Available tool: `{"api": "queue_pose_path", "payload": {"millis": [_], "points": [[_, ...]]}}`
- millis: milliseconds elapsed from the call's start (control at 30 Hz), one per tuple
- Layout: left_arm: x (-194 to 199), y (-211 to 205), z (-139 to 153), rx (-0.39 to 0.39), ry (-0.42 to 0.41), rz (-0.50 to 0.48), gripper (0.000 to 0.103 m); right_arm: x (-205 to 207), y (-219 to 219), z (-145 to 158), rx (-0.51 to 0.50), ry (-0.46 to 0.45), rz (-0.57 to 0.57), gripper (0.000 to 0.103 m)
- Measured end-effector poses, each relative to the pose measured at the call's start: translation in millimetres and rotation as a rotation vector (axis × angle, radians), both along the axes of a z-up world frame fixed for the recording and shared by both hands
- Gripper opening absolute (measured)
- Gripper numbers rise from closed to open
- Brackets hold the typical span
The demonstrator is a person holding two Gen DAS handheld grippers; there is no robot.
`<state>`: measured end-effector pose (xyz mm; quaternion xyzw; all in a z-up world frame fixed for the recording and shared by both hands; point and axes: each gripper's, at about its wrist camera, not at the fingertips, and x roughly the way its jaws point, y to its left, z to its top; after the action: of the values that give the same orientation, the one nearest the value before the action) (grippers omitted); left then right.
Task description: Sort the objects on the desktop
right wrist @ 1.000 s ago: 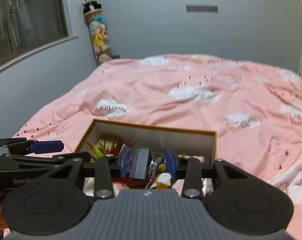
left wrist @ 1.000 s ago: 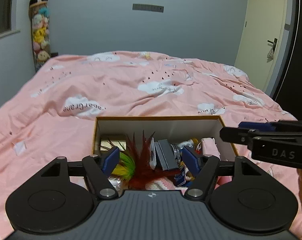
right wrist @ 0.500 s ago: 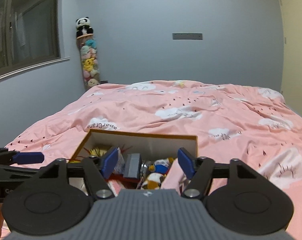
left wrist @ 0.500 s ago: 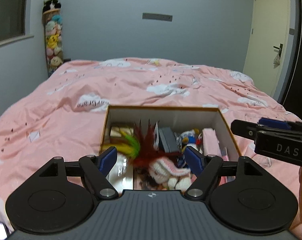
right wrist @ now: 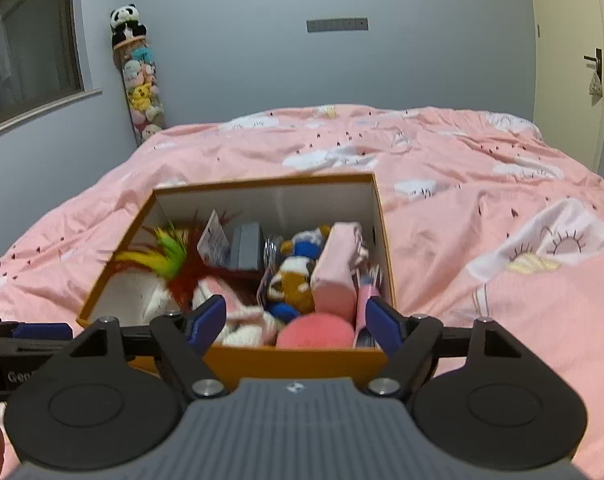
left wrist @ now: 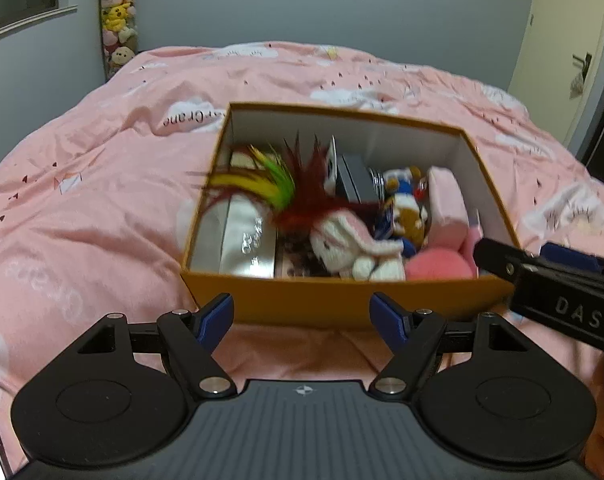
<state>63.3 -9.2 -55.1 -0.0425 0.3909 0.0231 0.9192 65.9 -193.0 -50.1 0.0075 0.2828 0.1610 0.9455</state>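
L wrist view: left gripper [left wrist: 302, 318] is spread wide w/ nothing between the blue pads, hovering just short of the near wall of the orange box [left wrist: 342, 300] on the pink duvet [left wrist: 82, 208]. Box sits straight ahead; inside, feather toy [left wrist: 286, 192] ahead-left, white-pink knit plush [left wrist: 354, 240] dead ahead, pink ball [left wrist: 438, 266] ahead-right by the near wall. Right gripper's side shows at far right, over the box's near-right corner.

R wrist view: right gripper [right wrist: 296, 326] also released, empty, hanging over the near edge. Pink ball [right wrist: 316, 332] just ahead between the fingers, grey case [right wrist: 248, 246] and brown-white plush [right wrist: 292, 284] further in, pink pouch [right wrist: 336, 272] ahead-right.

Risks, my read: contents are packed & tangled, so grabbing one item may drag feathers or a neighbour out. Box on soft bedding could tip/slide if a finger catches the wall. Both tools close together, so a clash is possible.
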Motion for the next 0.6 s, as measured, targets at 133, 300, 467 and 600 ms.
{"api": "queue_pose_path", "payload": {"millis": [133,300,467,600], "points": [[-0.6,-5.8,-7.1,0.012,0.027,-0.010,0.088,-4.0,4.6,-6.5,-0.020,0.008,0.010,0.080],[-1.1,-8.6,-12.8,0.021,0.052,-0.014,0.088,-8.6,6.5,-11.1,-0.027,0.016,0.006,0.081],[-0.3,-10.0,-14.0,0.030,0.064,-0.017,0.088,-7.3,7.8,-13.1,-0.034,0.023,0.006,0.081],[0.3,-10.7,-14.7,0.032,0.070,-0.016,0.088,-7.4,6.5,-13.7,-0.033,0.030,0.006,0.081]]}}
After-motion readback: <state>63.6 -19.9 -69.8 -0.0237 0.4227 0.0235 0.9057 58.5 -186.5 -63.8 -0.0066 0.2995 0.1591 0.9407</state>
